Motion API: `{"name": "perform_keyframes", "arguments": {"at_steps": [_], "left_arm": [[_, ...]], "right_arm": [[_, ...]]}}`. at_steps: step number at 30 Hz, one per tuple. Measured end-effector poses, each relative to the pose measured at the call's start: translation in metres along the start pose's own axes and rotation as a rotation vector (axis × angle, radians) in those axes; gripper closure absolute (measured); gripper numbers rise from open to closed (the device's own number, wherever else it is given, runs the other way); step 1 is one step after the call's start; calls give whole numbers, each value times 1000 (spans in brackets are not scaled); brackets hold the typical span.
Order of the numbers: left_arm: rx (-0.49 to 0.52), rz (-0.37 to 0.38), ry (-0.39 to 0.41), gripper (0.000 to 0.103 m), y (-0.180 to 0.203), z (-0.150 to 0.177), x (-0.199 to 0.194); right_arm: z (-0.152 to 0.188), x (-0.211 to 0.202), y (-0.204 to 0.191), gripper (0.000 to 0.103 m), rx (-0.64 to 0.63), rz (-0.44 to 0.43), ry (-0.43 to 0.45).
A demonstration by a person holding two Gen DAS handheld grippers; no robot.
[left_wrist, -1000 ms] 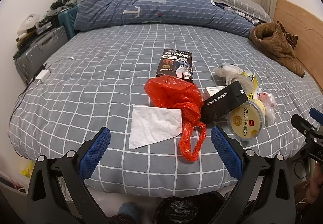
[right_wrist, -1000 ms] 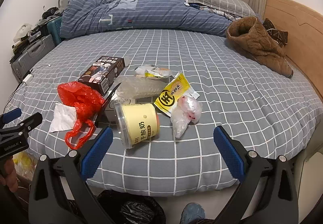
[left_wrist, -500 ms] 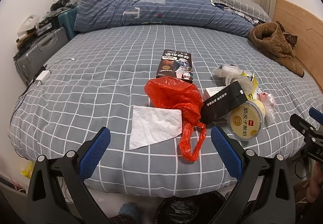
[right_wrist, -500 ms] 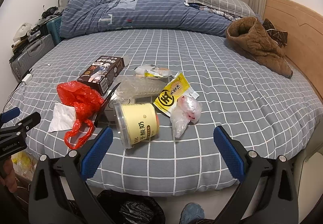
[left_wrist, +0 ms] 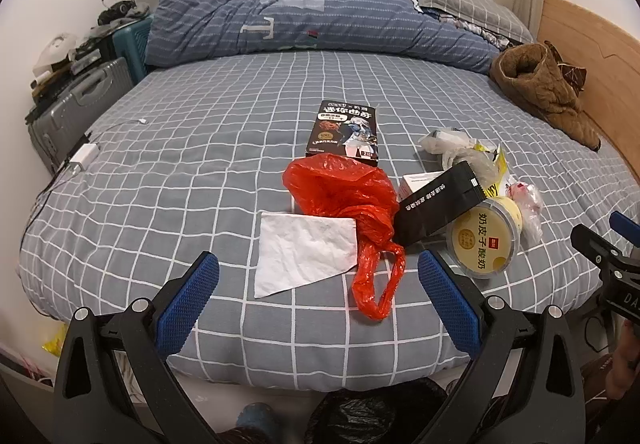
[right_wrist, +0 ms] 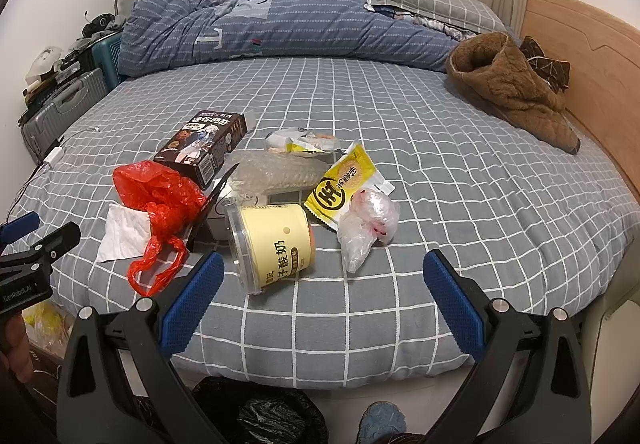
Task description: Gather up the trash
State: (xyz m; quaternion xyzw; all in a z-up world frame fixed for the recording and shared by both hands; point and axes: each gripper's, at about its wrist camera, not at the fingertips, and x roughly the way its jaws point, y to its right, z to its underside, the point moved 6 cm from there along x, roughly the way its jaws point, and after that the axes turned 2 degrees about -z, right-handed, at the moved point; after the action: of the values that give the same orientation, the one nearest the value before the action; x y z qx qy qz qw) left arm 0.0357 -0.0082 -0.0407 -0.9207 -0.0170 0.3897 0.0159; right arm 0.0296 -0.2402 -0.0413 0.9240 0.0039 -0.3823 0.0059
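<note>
Trash lies near the front edge of the bed (left_wrist: 168,164): a white tissue (left_wrist: 304,252), a red plastic bag (left_wrist: 340,200), a black pouch (left_wrist: 438,202), a yellow yogurt tub (right_wrist: 272,244) on its side, a yellow snack wrapper (right_wrist: 344,188), a crumpled clear bag (right_wrist: 368,224), bubble wrap (right_wrist: 276,174) and a dark snack box (right_wrist: 204,140). My left gripper (left_wrist: 318,296) hangs open just short of the tissue and red bag. My right gripper (right_wrist: 324,292) is open in front of the tub. A black trash bag (right_wrist: 260,416) sits on the floor below.
A folded blue duvet (left_wrist: 320,20) and pillow (left_wrist: 460,0) fill the far side. A brown garment (right_wrist: 508,88) lies by the wooden headboard (right_wrist: 592,56). Suitcases (left_wrist: 76,104) stand at the left, with a charger and cable (left_wrist: 80,158) on the bed's left edge.
</note>
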Motion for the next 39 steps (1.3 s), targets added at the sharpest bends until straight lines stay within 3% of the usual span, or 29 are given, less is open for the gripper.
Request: {"name": "perform_keyframes", "arguments": {"at_steps": [39], "left_arm": [[12, 1, -10, 6, 1, 4, 5]], "right_arm": [[0, 2, -3, 7, -17, -17, 6]]}}
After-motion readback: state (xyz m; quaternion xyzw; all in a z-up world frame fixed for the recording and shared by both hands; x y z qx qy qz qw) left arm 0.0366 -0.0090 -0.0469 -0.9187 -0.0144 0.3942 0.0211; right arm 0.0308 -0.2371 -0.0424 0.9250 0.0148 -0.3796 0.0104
